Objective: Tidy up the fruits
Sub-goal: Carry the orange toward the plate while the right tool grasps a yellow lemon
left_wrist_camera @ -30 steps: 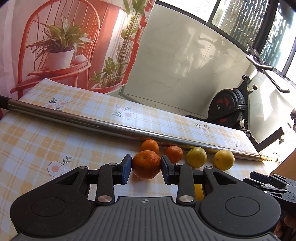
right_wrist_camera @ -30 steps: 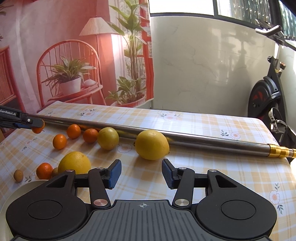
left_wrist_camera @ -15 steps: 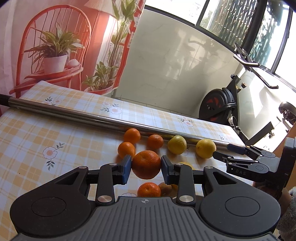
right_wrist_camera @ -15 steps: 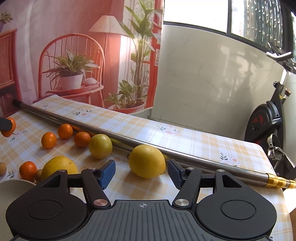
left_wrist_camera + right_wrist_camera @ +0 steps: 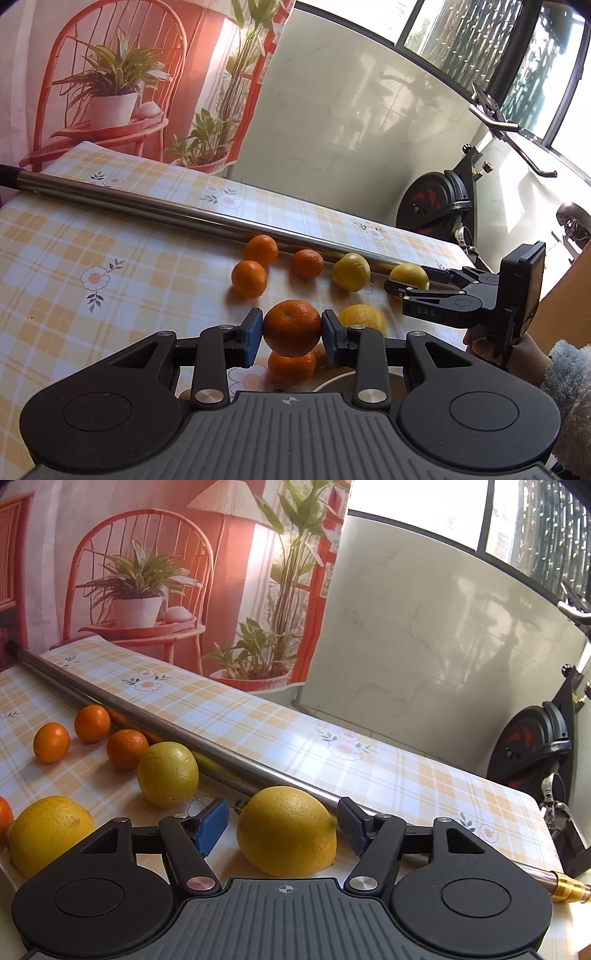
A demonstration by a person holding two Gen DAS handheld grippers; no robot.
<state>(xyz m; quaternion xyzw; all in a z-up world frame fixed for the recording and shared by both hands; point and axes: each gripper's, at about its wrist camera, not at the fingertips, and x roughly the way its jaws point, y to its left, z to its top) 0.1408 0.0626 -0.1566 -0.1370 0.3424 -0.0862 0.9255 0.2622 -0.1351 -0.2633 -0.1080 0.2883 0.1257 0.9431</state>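
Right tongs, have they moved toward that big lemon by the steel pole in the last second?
Yes. The right tongs have advanced toward the steel pole; the lemon now sits between their open fingers, ungripped.

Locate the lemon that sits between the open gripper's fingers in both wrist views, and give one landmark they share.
Left wrist view: the lemon lies far right by the metal pole, partly hidden by the right gripper.
Right wrist view: the lemon is bottom centre, between the right gripper's open fingers, resting on the tablecloth.
Shared landmark: the metal pole running across the table.
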